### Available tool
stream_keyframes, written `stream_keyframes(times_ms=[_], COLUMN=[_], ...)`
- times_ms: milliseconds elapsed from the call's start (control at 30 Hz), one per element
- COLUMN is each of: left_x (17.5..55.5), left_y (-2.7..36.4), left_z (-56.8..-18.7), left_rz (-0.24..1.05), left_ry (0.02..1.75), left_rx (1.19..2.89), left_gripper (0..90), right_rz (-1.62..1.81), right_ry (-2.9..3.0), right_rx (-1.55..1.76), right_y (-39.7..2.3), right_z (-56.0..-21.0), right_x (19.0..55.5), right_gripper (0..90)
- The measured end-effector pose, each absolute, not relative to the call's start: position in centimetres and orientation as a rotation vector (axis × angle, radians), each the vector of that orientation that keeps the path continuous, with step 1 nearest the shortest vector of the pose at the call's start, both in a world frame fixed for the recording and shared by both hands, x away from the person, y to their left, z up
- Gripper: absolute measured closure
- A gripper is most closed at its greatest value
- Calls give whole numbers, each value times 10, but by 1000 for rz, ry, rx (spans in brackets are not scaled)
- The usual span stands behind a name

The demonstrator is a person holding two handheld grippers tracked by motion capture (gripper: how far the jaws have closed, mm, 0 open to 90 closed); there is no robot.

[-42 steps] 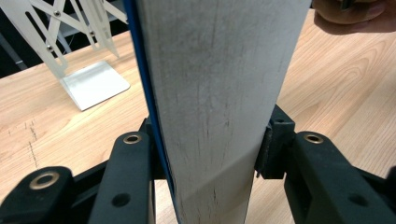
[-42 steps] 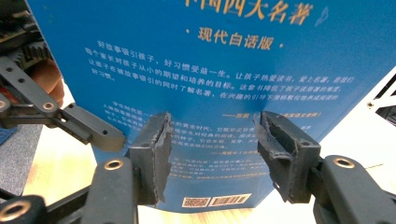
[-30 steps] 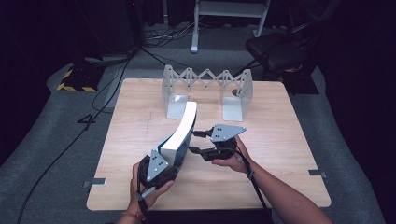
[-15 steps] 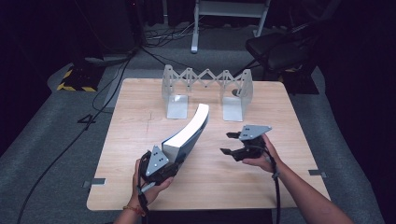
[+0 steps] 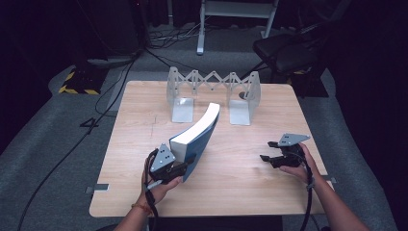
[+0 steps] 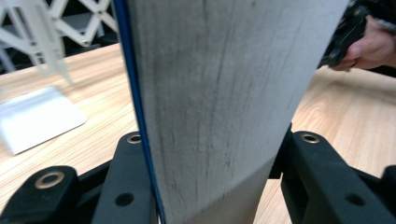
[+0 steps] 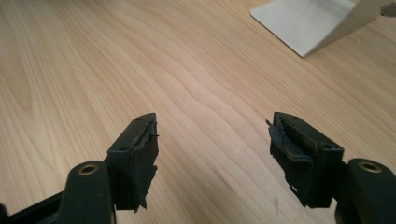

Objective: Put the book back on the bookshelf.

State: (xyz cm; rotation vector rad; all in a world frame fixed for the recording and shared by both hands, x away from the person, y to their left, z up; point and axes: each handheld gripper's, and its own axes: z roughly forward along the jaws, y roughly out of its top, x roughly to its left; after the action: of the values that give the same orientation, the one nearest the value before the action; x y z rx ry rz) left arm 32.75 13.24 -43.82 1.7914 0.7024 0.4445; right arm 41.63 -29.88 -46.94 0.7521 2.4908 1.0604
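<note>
While left tongs [image 5: 185, 161] pinch the blue book [image 5: 197, 134], right tongs [image 5: 269, 153] spread, well apart.

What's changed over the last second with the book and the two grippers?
The right hand-held gripper let go of the book and pulled away to the table's right side, lower down; its jaws have just been opening, with nothing between them. The left hand-held gripper stays clamped on the book's near end, carrying it alone, raised and pointing toward the folding rack. The rack has not moved.
</note>
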Motion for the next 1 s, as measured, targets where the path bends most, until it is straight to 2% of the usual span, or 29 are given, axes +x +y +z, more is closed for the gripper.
stream_keyframes(times_ms=[600, 800, 1000], left_x=[363, 366, 365], left_y=[49, 35, 38], left_z=[-438, -438, -436], left_rz=[225, 159, 122], left_ry=[468, 422, 383], left_rx=[1835, 1834, 1859], left_gripper=[600, 599, 599], right_rz=[1077, 1084, 1092], right_ry=[2451, 2474, 2498], right_rx=[865, 853, 828], right_y=[-342, -343, -337], right_z=[-480, -485, -486], right_x=[401, 402, 402], right_gripper=[319, 316, 313])
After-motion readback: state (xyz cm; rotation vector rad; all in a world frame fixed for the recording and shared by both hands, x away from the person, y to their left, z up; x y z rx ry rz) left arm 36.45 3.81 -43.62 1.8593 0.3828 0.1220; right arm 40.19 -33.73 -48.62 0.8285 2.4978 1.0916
